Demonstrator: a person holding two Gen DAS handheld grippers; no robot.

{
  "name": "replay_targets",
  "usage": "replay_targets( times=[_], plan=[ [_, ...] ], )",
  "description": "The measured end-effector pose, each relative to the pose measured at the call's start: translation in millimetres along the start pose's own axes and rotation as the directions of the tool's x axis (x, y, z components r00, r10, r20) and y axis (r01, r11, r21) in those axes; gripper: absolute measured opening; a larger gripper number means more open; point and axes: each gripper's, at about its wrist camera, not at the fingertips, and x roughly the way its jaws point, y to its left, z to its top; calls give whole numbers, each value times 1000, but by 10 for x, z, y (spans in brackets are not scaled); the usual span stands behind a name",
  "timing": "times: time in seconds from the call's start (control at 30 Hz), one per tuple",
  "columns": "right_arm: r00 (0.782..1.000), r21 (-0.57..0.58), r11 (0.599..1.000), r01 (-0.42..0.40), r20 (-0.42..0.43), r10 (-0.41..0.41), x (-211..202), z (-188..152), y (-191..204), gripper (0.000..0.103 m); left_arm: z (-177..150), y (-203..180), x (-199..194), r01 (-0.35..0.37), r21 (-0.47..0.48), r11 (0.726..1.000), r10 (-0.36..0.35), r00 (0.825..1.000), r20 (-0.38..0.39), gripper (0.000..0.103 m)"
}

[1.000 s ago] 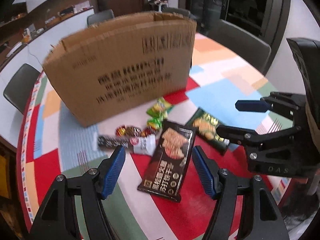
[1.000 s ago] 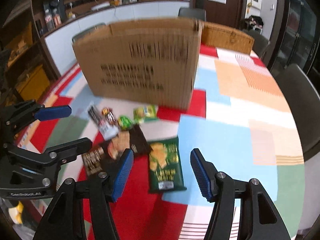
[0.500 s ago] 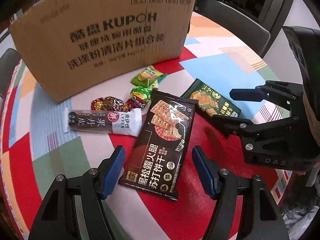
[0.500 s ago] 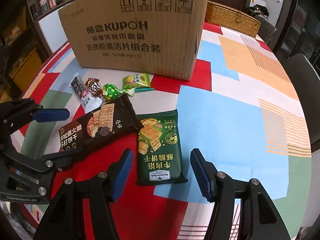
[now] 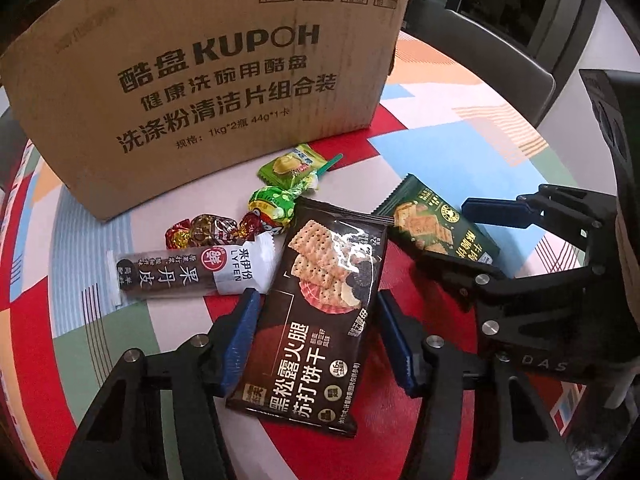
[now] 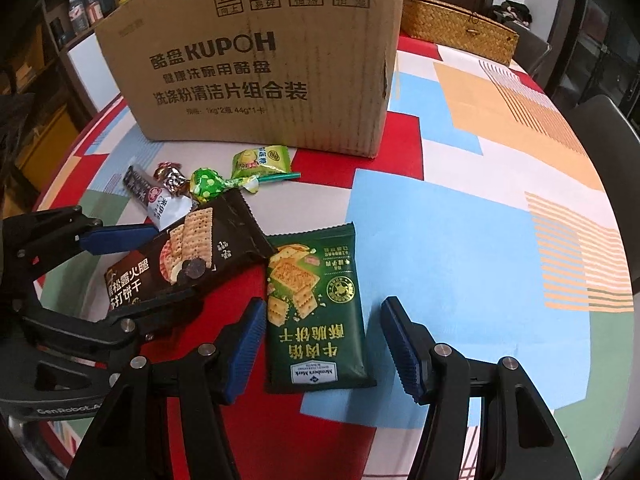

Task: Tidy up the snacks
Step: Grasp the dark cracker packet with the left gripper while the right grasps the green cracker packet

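A dark brown cracker packet [image 5: 320, 320] lies flat on the patterned tablecloth, between the fingers of my left gripper [image 5: 317, 300]. Its jaws are closing on the packet's long edges, and a sliver of cloth still shows at the right pad. From the right wrist view, the left gripper [image 6: 176, 264] straddles the same brown packet [image 6: 180, 264]. A green cracker packet [image 6: 316, 312] lies beside it, between the fingers of my open right gripper [image 6: 323, 308], with a gap on each side. The left wrist view shows the right gripper [image 5: 444, 232] over the green packet [image 5: 432, 224].
A big cardboard box [image 5: 200, 80] stands right behind the snacks. In front of it lie a fruit-leather bar [image 5: 188, 276], a gold-wrapped candy [image 5: 200, 228], a green lollipop [image 5: 276, 204] and a small green candy packet [image 5: 290, 164]. A wicker basket [image 6: 456, 28] sits at the back right, near a chair [image 6: 608, 128].
Both grippers have come down closer to the table, each over its own packet. The left jaws have narrowed around the brown packet. The right jaws keep the same width.
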Motion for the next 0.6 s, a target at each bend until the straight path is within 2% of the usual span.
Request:
replay_targets(
  times=[0.1,0.23,0.43,0.6],
  plan=[
    [1000,-5,1000,21,4,-21,18,10,18,60,-16,-2,-13,1,6,1000,-1,1000,5,55],
    [1000,-20,1000,17,15,-17,0,-8,76,46,-23,-31,-12,13,-6,1000,-13,1000,7,53],
    [1000,19,1000,-12,16,12,-31,-33,30,44,-26,-64,-70,27,-29,999,-27,1000,17,50],
    [1000,45,999,-4,30,3,-126,-72,-29,44,-43,-87,-185,20,-27,999,-19,999,40,50]
  ],
)
